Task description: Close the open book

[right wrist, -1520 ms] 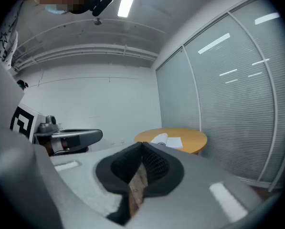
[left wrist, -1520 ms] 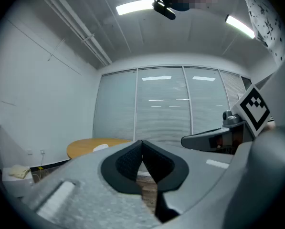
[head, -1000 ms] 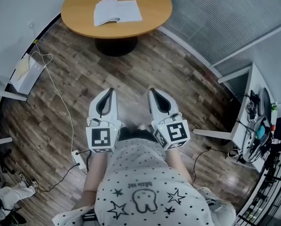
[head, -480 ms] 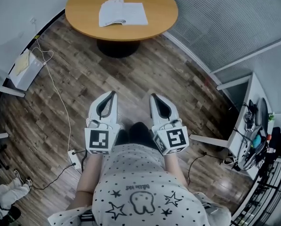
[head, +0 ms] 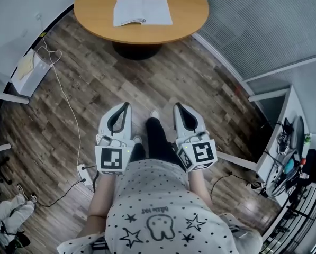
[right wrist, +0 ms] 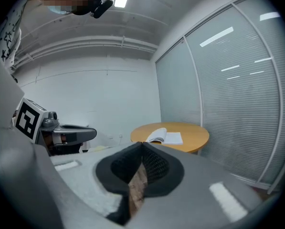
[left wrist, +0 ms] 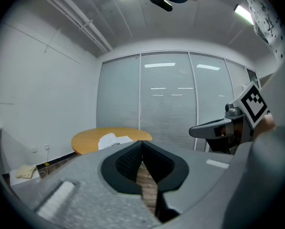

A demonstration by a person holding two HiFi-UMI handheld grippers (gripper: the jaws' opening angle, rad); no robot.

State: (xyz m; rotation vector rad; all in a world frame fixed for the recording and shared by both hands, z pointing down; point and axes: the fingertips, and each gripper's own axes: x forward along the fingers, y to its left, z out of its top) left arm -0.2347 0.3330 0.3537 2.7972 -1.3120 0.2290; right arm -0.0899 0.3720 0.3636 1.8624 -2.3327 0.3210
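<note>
An open book (head: 142, 9) with white pages lies flat on a round wooden table (head: 189, 7) at the top of the head view. It is far ahead of both grippers. My left gripper (head: 127, 105) and right gripper (head: 176, 106) are held side by side over the wood floor, both shut and empty. In the left gripper view the book (left wrist: 112, 140) shows small on the table (left wrist: 87, 140) beyond the closed jaw tips (left wrist: 141, 142). In the right gripper view the book (right wrist: 165, 136) lies just past the closed tips (right wrist: 142, 143).
A white box (head: 25, 73) stands on the floor at the left, and a white cable runs from it to a power strip (head: 86, 172). A desk with equipment (head: 290, 157) is at the right. Blinded glass walls (head: 263, 25) stand behind the table. My leg (head: 155, 136) shows between the grippers.
The table and book have shifted right and grown slightly in the head view as I walk toward them. A leg has stepped forward between the grippers. Both stay shut.
</note>
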